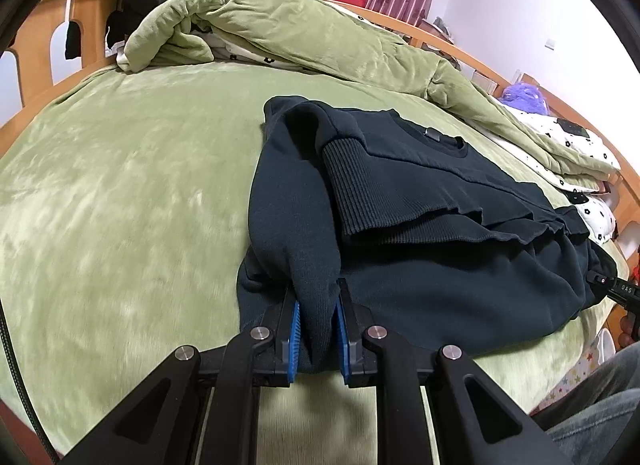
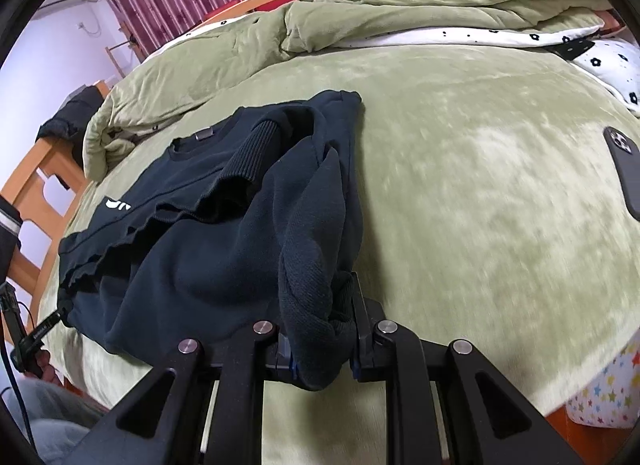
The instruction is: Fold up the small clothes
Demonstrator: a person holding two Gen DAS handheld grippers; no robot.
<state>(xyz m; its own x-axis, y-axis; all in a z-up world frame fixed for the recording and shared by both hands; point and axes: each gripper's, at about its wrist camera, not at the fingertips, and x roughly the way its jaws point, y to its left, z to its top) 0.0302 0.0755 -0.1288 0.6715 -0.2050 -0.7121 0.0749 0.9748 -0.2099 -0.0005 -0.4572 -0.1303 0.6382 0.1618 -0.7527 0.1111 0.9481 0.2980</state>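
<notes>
A small dark navy sweatshirt (image 1: 420, 225) lies partly folded on a green plush bed cover (image 1: 120, 205), its ribbed hem doubled back toward the collar. My left gripper (image 1: 316, 329) is shut on a bunched fold of the sweatshirt's near left edge, cloth pinched between the blue pads (image 1: 294, 339). In the right wrist view the same sweatshirt (image 2: 208, 233) shows a white logo at its left. My right gripper (image 2: 322, 341) is shut on a thick roll of its near right edge, which hides the pads. The other gripper's tip (image 1: 616, 289) shows at the far right of the left wrist view.
A rumpled green quilt (image 1: 280, 33) with a flower-print lining is heaped along the far side. A dark phone (image 2: 626, 173) lies on the cover at the right. Wooden bed rails (image 1: 36, 49) edge the mattress. A person's jeans-clad leg (image 1: 600, 417) is by the near edge.
</notes>
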